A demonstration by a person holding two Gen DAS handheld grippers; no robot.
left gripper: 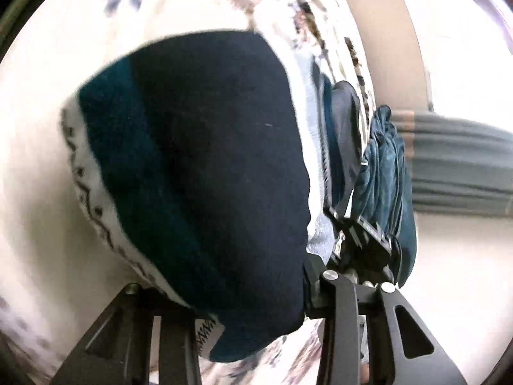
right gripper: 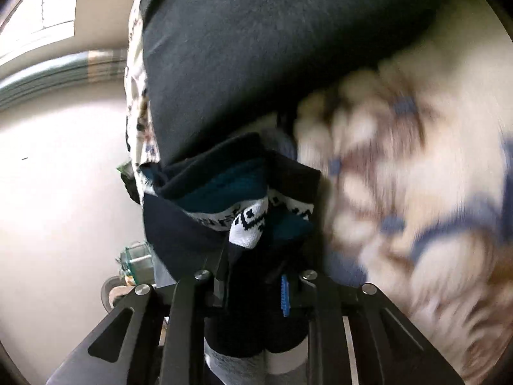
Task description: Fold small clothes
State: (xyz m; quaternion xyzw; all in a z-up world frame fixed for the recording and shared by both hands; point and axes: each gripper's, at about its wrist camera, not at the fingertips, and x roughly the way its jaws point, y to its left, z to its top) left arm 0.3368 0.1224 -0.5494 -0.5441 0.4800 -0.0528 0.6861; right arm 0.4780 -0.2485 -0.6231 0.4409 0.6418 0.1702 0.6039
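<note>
A small knit garment [left gripper: 205,147], navy with a teal band and a white patterned border, hangs lifted over a floral sheet. It fills the left wrist view and drapes over my left gripper [left gripper: 256,292], whose fingertips are hidden under the cloth. In the right wrist view my right gripper [right gripper: 256,276] is shut on a bunched edge of the same garment [right gripper: 231,199], with navy, teal and white patterned folds between the fingers. The other gripper [left gripper: 362,237] and a teal sleeve behind it show at the right of the left wrist view.
A cream floral bed sheet [right gripper: 416,176] lies below, blurred. A folded grey blanket [left gripper: 458,160] shows against a pale wall. A small green item [right gripper: 136,263] sits low at the left of the right wrist view.
</note>
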